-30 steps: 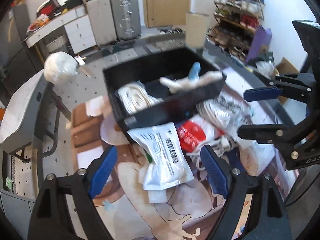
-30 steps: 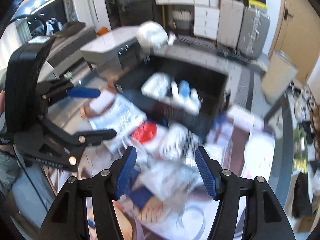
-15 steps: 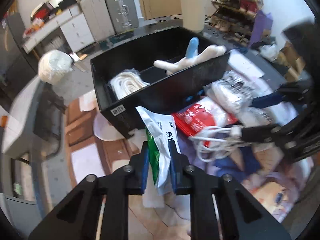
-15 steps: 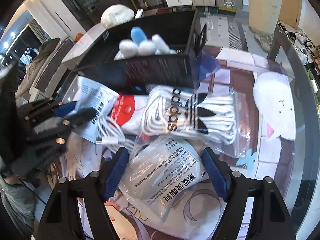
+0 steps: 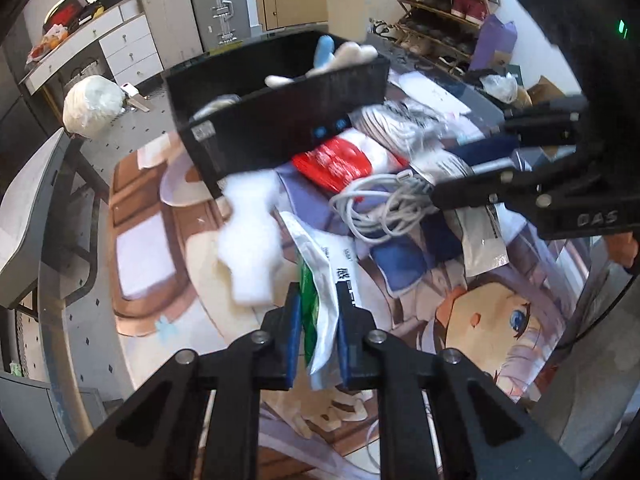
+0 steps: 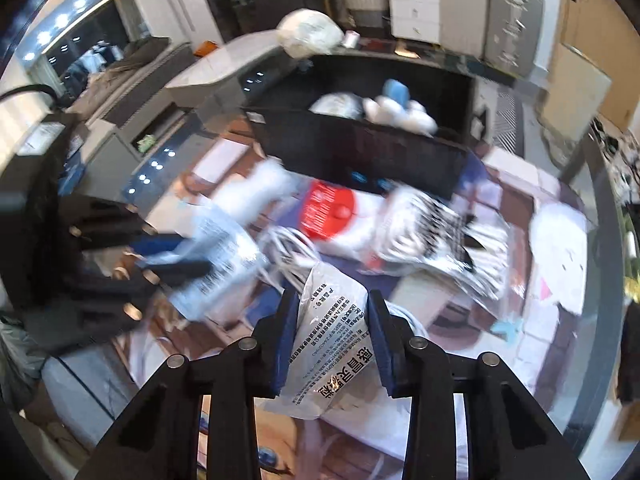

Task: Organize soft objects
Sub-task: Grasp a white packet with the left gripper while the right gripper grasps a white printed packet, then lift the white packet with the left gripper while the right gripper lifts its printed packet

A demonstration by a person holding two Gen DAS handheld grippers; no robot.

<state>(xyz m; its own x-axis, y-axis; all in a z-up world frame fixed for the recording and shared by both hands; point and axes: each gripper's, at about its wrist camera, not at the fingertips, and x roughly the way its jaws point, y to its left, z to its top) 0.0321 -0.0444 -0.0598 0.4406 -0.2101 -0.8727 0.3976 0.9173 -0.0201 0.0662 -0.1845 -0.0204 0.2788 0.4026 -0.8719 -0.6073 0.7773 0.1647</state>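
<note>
Two soft packets are in hand at once. The left tool (image 5: pixel 319 322) is clenched on a white-and-green sachet (image 5: pixel 320 280), lifted off the table just in front of the black bin (image 5: pixel 280 136). The right tool (image 6: pixel 332 336) grasps a silver-white printed pouch (image 6: pixel 332 340), also raised, in front of the bin and toward its right end.

The bin is the landmark, and it is already partly filled. Inside it a white plush toy with a blue part (image 5: pixel 332 56) pokes above the front wall, and a pale bundle (image 6: pixel 336 104) sits in the compartment to its left; what the bundle is cannot be told through the blur.

Plenty is left, judging from the heap against the bin's front wall: a red-and-white packet (image 5: pixel 340 160) touching the wall, a bagged bundle of white laces (image 6: pixel 432 224) just to the right of it, a coil of white cable (image 5: pixel 372 208) in front of the packet, and a white fluffy piece (image 5: pixel 250 236) near the bin's left front corner, blurred. A flat white plush shape (image 6: pixel 560 248) lies well to the right of the bin on the printed table mat (image 5: pixel 500 320).

So the job looks less than half done: the two held packets are not yet dropped in, and several items wait outside.
</note>
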